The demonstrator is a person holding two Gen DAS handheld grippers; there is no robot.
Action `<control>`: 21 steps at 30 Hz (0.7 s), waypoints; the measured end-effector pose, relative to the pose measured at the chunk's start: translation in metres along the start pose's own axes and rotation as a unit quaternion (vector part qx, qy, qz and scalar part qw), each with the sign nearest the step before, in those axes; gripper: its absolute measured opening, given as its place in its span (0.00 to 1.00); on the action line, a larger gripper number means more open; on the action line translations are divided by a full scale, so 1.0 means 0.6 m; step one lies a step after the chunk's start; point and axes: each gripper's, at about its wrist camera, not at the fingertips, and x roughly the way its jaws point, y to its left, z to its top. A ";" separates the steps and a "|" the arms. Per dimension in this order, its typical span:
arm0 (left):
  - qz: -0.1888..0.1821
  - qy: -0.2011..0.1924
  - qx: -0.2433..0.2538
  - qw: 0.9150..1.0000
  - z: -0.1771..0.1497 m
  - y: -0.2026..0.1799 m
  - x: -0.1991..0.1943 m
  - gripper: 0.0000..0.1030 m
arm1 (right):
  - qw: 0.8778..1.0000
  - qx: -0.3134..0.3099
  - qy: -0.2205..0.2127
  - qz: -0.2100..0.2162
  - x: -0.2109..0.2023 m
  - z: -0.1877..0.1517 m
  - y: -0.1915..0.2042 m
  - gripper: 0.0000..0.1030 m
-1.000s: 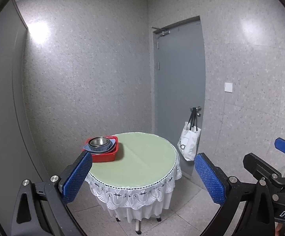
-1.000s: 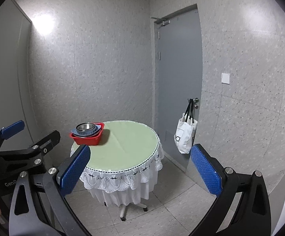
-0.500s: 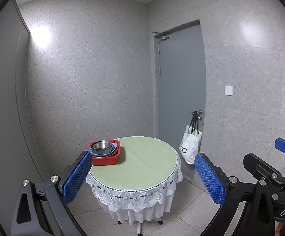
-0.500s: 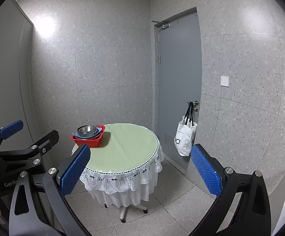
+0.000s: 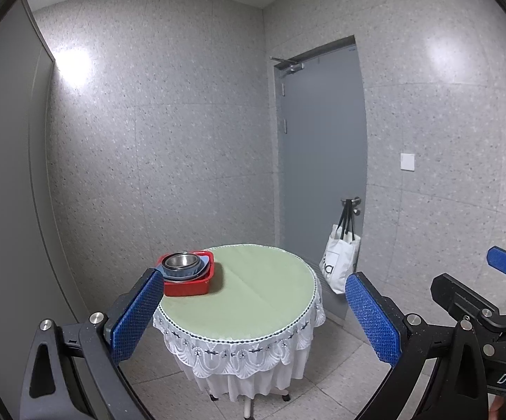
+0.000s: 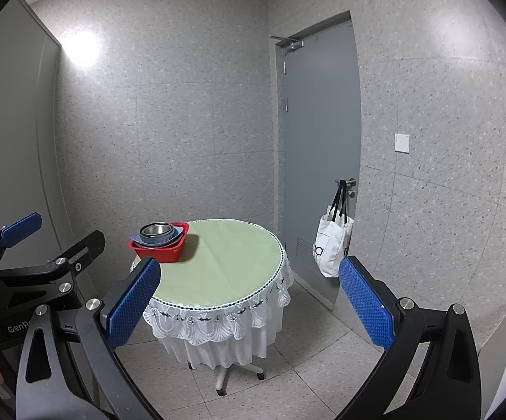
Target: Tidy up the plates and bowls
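Observation:
A red square tub [image 5: 189, 282] stands at the left edge of a round table [image 5: 253, 297] with a green cloth. In the tub lies a blue plate [image 5: 197, 270] with a steel bowl [image 5: 180, 261] stacked on it. The stack also shows in the right wrist view: tub [image 6: 160, 249], steel bowl [image 6: 155, 230]. My left gripper [image 5: 253, 315] is open and empty, well back from the table. My right gripper [image 6: 249, 301] is open and empty, also away from the table.
A grey door [image 5: 322, 157] stands behind the table, with a white tote bag [image 5: 338, 262] hanging from its handle. A white lace skirt [image 5: 239, 350] hangs round the table edge. The floor is grey tile. A wall switch [image 5: 407, 161] is right of the door.
Both cameras have tilted slightly upward, so the table and stack sit lower in view. Both grippers stay open and empty.

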 end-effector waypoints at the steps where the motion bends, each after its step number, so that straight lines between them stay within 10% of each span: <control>1: 0.001 0.000 0.000 1.000 0.000 -0.001 0.001 1.00 | 1.000 0.001 0.001 0.001 0.001 0.000 0.000 1.00; 21: -0.003 -0.004 -0.003 1.000 -0.009 -0.003 0.027 1.00 | 1.000 0.002 0.003 0.003 0.006 -0.001 -0.008 1.00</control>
